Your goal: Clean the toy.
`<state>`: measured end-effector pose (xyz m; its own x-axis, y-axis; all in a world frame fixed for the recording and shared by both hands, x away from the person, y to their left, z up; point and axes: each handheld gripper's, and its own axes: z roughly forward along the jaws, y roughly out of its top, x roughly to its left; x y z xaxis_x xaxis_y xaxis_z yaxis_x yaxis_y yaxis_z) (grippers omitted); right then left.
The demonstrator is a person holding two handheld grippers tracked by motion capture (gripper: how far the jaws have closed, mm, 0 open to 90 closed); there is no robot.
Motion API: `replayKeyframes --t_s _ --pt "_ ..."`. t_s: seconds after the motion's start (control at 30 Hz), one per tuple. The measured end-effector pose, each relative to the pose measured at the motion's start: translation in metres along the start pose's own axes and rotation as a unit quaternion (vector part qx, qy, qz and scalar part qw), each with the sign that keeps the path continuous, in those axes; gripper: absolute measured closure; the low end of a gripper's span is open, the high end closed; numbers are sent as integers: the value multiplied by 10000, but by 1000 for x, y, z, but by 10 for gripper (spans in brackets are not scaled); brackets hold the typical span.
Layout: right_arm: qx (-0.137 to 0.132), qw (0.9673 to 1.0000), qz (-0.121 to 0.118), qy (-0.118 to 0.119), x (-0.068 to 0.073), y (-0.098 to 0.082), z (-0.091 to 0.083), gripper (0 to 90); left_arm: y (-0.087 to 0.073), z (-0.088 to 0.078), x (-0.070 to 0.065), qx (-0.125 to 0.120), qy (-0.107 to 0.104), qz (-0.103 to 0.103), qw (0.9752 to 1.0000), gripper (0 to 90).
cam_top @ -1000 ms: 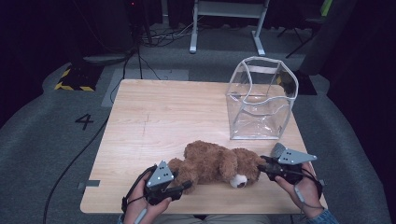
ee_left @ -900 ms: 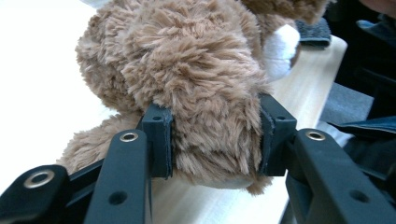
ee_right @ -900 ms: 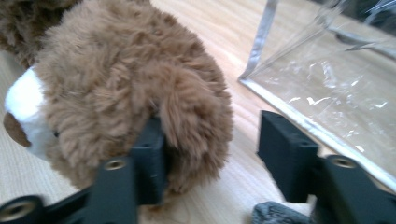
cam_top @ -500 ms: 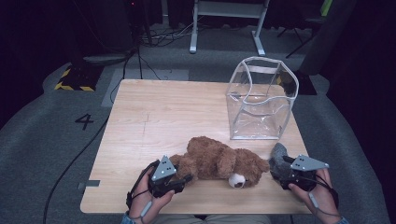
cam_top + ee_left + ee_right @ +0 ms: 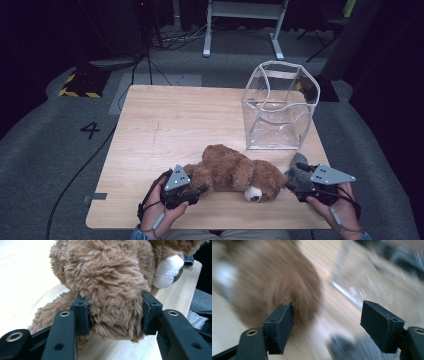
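Note:
A brown teddy bear (image 5: 235,172) lies on its side near the front edge of the wooden table (image 5: 175,125), its white muzzle (image 5: 166,271) facing the person. My left gripper (image 5: 200,189) is at the bear's left end; in the left gripper view both pads (image 5: 82,313) press into a furry limb. My right gripper (image 5: 291,186) is at the bear's head end. It stands open in the blurred right gripper view (image 5: 327,322), brown fur beside its left pad (image 5: 280,325). A grey cloth item (image 5: 298,167) lies just beside it.
A clear plastic bag (image 5: 280,107) stands open at the table's right side, behind the bear. Cables and a metal stand base lie on the floor beyond the table. A floor marking "4" shows at the left.
The right hand has pulled its gripper a little right and toward the table's front edge. The left gripper has edged slightly toward the bear. The bear has barely shifted.

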<state>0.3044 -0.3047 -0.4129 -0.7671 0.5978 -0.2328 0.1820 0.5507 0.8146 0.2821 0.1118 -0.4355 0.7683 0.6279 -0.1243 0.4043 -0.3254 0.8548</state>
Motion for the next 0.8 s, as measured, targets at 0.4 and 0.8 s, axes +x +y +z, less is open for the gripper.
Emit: replayKeyframes --t_s 0.4,0.8 --pt "-757 9900 -852 836 39 69 51 300 5 -16 -17 -42 -277 12 9996 547" --pt "-671 9957 -36 634 16 79 81 275 2 -21 -21 -156 -239 11 9996 549"
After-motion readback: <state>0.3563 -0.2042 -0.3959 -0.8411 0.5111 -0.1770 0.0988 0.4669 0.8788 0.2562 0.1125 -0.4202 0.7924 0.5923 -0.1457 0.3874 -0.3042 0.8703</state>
